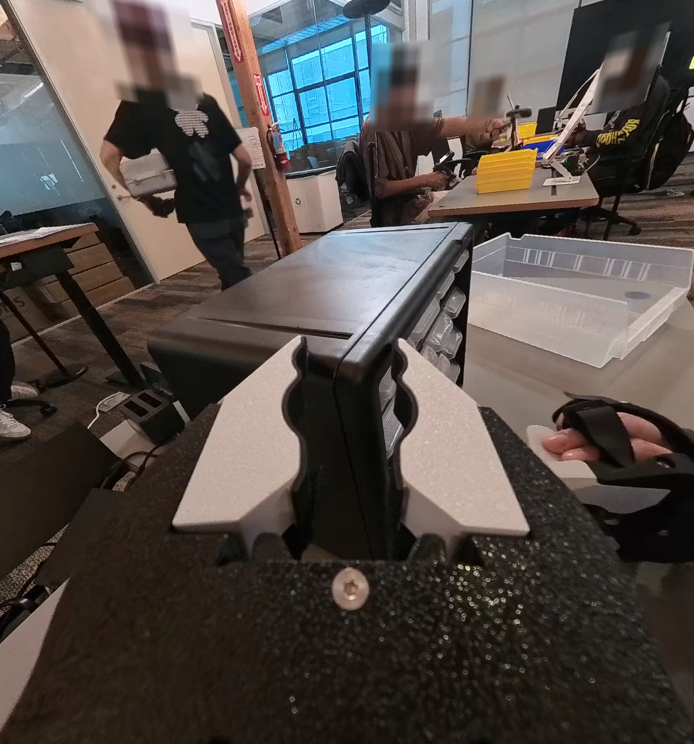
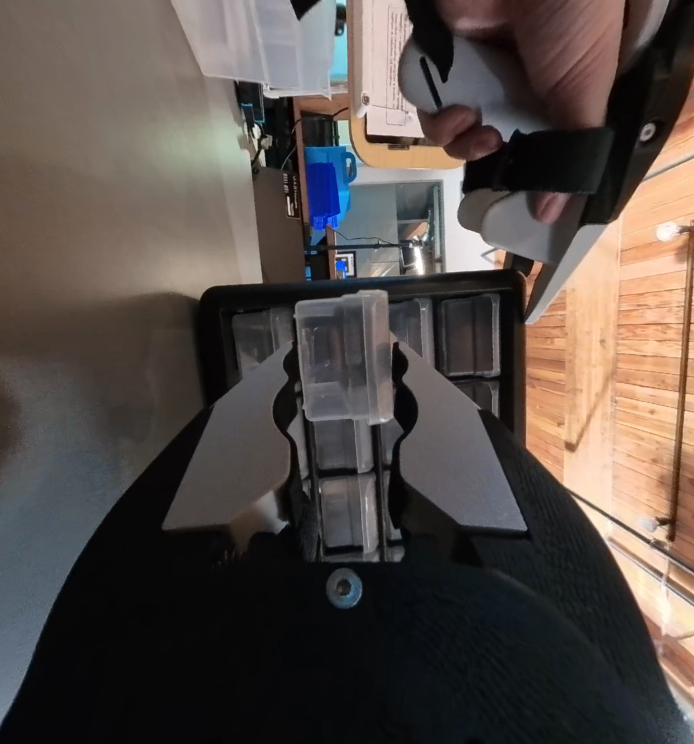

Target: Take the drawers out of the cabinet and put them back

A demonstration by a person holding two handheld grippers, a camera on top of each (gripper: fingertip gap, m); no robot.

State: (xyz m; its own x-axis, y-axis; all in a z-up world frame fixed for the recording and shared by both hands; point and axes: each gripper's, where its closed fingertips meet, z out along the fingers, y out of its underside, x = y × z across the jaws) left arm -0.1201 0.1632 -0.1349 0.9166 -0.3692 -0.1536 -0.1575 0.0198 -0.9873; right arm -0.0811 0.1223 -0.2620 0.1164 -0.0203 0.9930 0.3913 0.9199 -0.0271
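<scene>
Your left gripper point(image 1: 347, 364) has its fingers clamped on the near top corner of the black cabinet point(image 1: 317, 282), one finger on the side wall and the other on the front edge. The cabinet stands on the grey table point(image 1: 538, 374), its front of small clear drawers facing toward 3 o'clock in the left wrist view. A large clear bin point(image 1: 571, 298) sits on the table at 2 o'clock, just beside the cabinet. Your right hand point(image 1: 603, 439), strapped to its handle, shows at 3 o'clock.

Your right gripper point(image 2: 343, 358) is rolled on its side and faces the cabinet front point(image 2: 510, 322). Its fingers are closed on a clear drawer point(image 2: 343, 356) that juts out toward the camera, in front of the grid of other drawers. Whether its back end is still in its slot, you cannot tell. Your left hand point(image 2: 538, 80) shows at 1 o'clock in that view.
</scene>
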